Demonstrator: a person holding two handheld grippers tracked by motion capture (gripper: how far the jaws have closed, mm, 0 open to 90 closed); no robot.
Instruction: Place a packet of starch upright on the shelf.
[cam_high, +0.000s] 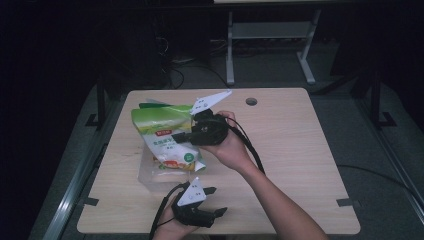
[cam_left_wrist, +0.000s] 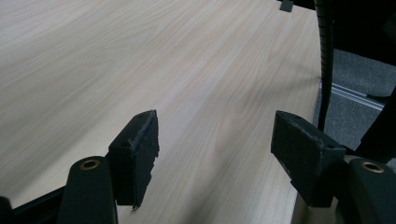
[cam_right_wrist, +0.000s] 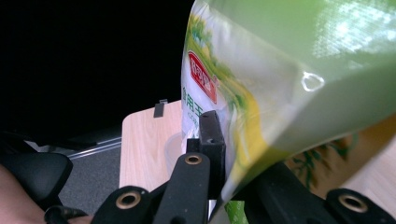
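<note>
At the left of the pale wood-grain table (cam_high: 300, 150) my green, glossy plastic bag (cam_high: 165, 137) stands in a clear, soft-walled container (cam_high: 147, 177), its printed front facing me. Just right of it, my right gripper (cam_high: 181, 136) is clamped on the bag's crinkled edge, my hand (cam_high: 231, 145) reaching in level from the right. Near the table's front edge my left gripper (cam_left_wrist: 215, 149) rests low, its rough black pads (cam_left_wrist: 299, 149) spread apart over bare wood.
</note>
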